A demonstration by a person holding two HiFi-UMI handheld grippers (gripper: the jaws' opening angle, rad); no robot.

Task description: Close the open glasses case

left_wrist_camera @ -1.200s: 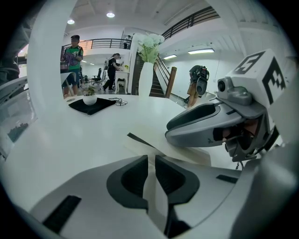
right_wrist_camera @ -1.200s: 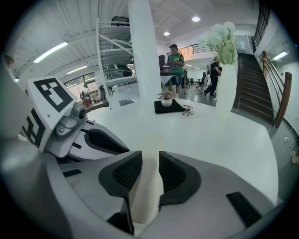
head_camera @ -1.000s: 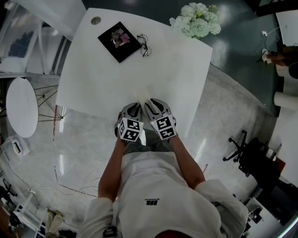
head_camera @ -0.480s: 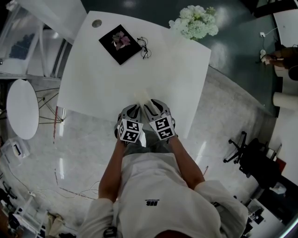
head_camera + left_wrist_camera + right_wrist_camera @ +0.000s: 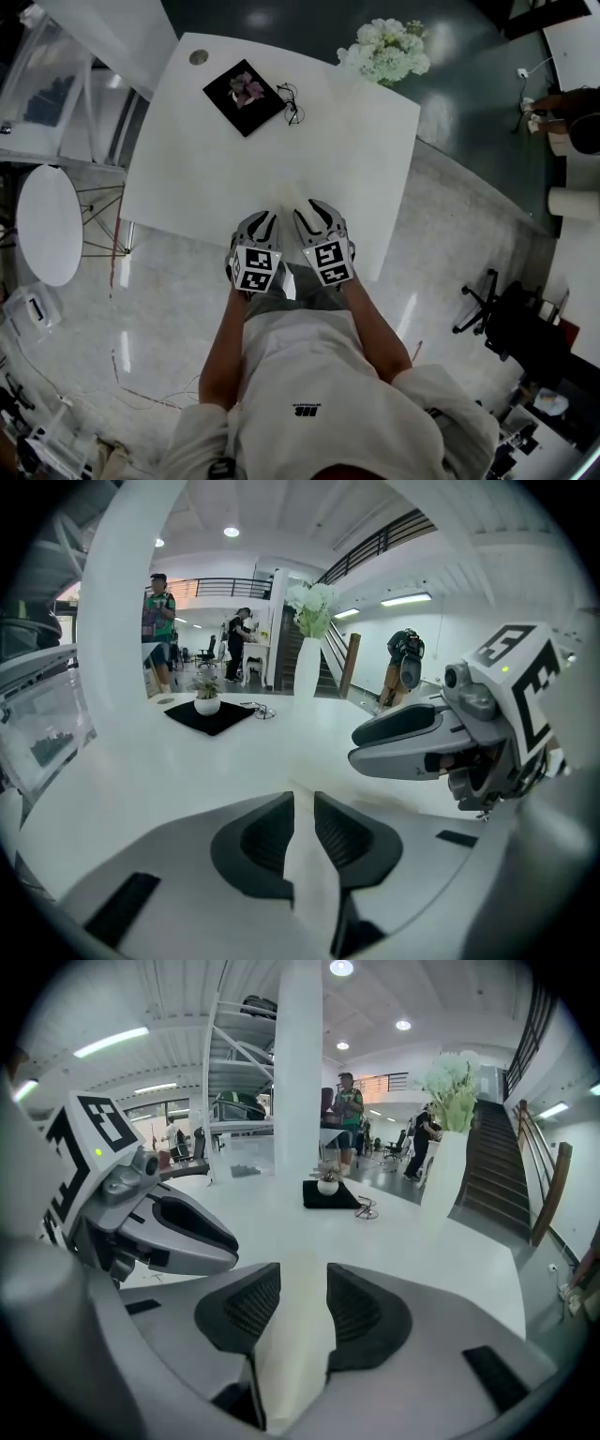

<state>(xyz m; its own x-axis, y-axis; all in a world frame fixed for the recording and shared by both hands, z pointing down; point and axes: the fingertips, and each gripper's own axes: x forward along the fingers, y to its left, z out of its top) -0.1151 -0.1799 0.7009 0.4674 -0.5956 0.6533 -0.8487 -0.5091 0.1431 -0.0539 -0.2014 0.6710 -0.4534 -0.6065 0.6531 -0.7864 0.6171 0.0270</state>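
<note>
Now the cream glasses case lies unpinched beneath the narrowly parted left tool and just-opened right tool.

**Where things lie around my table**

On the table, toward the upper left of the frame, lies a mat with a small potted plant on it. The glasses lie just right of the mat. A round hole sits in the table's upper-left corner, above the mat. Flowers stand at the upper-right edge. My left gripper is at the table's lower edge, centre frame. Off the table: a round side table at far left, an office chair at right.
</note>
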